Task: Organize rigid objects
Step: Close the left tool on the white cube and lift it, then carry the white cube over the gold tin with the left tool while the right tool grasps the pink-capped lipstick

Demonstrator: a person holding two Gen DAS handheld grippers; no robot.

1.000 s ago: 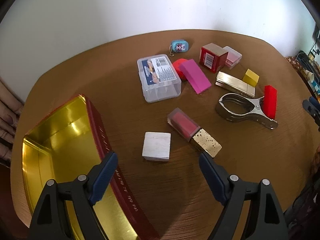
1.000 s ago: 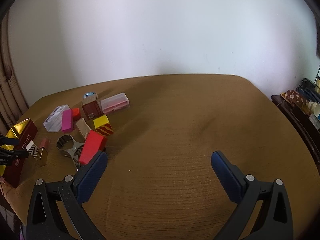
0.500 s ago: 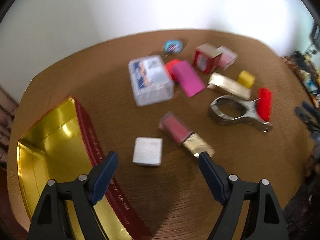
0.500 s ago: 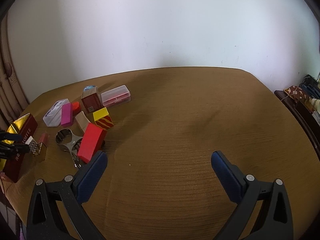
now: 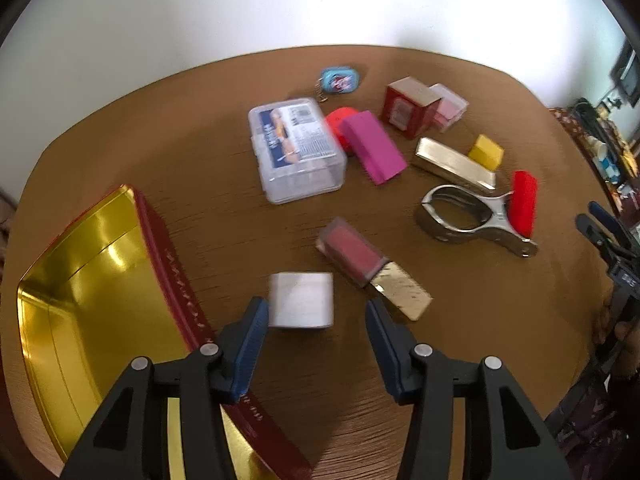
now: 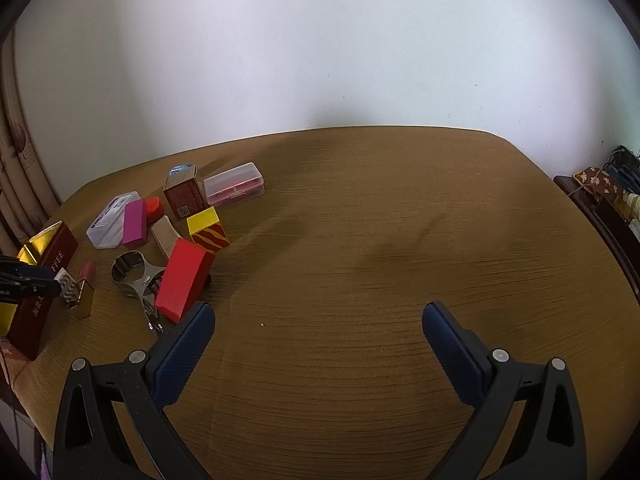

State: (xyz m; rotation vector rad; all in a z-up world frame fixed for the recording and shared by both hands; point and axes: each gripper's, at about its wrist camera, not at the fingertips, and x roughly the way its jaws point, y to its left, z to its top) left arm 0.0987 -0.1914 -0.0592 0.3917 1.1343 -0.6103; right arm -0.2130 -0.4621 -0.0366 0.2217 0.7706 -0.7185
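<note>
Closing on the white block (image 5: 301, 300), the left gripper (image 5: 314, 316) has one pad already at its 9 o'clock face, the other pad still apart. Uneven contact could shove it toward the gold-capped tube (image 5: 374, 268) at 2 o'clock. The right gripper (image 6: 318, 332) hangs wide, empty.

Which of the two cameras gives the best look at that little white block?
The left wrist view: the white block lies close and whole, just ahead of the left gripper. In the right wrist view it is tiny at the left edge, partly hidden by that gripper.
</note>
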